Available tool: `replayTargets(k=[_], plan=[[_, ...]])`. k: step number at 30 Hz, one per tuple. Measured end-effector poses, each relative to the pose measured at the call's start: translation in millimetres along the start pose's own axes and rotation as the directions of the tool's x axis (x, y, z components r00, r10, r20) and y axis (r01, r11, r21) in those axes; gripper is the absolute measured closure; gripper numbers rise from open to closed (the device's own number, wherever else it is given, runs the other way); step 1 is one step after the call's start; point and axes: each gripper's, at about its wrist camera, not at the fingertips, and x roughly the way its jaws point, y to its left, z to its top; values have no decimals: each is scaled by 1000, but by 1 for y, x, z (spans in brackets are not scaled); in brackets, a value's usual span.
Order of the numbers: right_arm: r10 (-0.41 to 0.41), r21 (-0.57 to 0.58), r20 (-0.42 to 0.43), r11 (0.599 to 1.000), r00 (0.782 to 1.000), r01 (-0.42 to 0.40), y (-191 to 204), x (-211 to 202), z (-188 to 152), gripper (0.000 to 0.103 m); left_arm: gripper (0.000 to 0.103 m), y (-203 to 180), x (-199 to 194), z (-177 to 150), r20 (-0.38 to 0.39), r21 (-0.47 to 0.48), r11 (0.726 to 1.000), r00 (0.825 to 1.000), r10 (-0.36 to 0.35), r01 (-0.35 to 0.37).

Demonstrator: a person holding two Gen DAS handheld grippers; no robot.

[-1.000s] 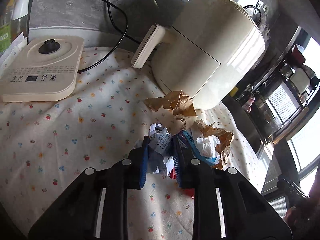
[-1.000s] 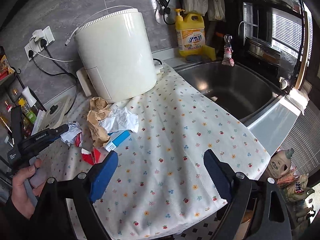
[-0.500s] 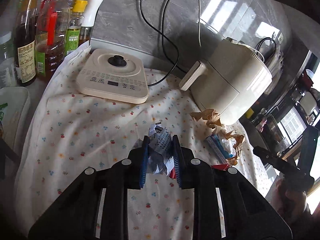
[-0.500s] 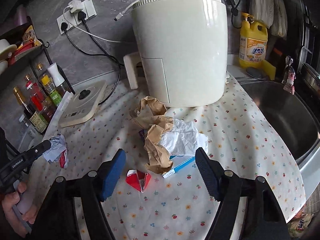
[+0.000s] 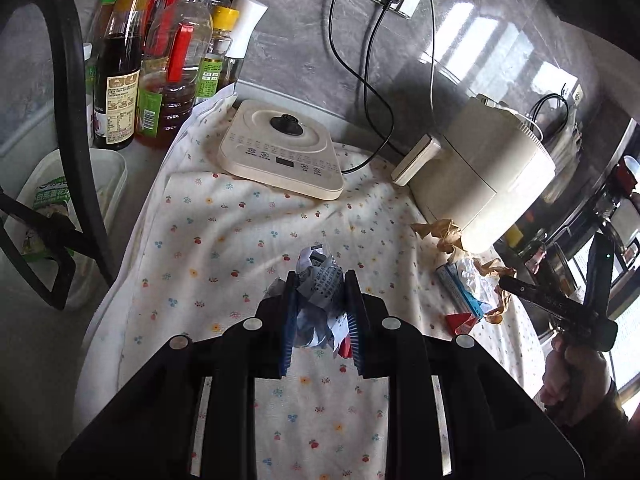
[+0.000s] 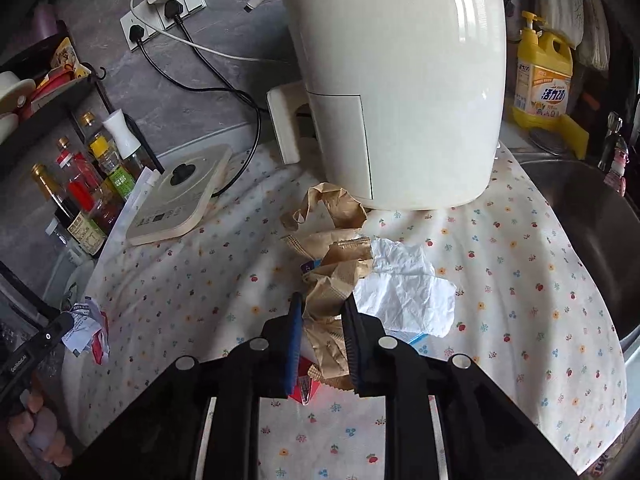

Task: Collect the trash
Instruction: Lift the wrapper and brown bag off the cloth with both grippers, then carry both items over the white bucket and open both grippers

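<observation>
Left gripper (image 5: 320, 304): pitched down toward the flowered cloth (image 5: 224, 256), jaws pinched on a crumpled printed wrapper (image 5: 320, 284) held clear of the cloth. A hand (image 6: 36, 432) grips its handle at 8 o'clock in the right wrist view.

Right gripper (image 6: 322, 320): pitched down more steeply; jaws have just been closing and now clamp the crumpled brown paper (image 6: 332, 276). Under and beside it lie white tissue (image 6: 404, 288), a blue carton edge (image 6: 416, 338) and a red scrap (image 6: 306, 390), all on the cloth.

At 12 o'clock of the pile stands the cream air fryer (image 6: 400, 92); at 10 o'clock the flat cream base unit (image 6: 180, 196).

Containers: sauce bottles (image 5: 160, 68) at 11 o'clock in the left wrist view, holding dark and amber liquid; below them a white lidded tub (image 5: 64, 200), contents not visible. Sink (image 6: 592, 232) at 3 o'clock, contents not discernible.
</observation>
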Motion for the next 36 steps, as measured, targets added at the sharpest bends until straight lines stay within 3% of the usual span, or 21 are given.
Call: replayTargets(k=[4, 12, 19, 27, 36], plan=[[23, 21, 31, 999, 999, -23, -5, -23, -8, 84, 80, -13, -6, -2, -1, 33, 999, 1000, -3, 3], [52, -7, 45, 999, 998, -52, -11, -59, -33, 84, 80, -30, -46, -17, 79, 30, 1000, 997, 2, -4], [73, -7, 90, 997, 993, -73, -28, -123, -73, 84, 80, -48, -68, -52, 44, 11, 1000, 999, 25, -25], [47, 52, 97, 997, 994, -52, -73, -179, -131, 83, 80, -93, -106, -88, 42, 64, 998, 999, 21, -24], [3, 117, 64, 993, 998, -10, -131, -213, -192, 83, 80, -129, -137, -144, 7, 91, 995, 999, 34, -35]])
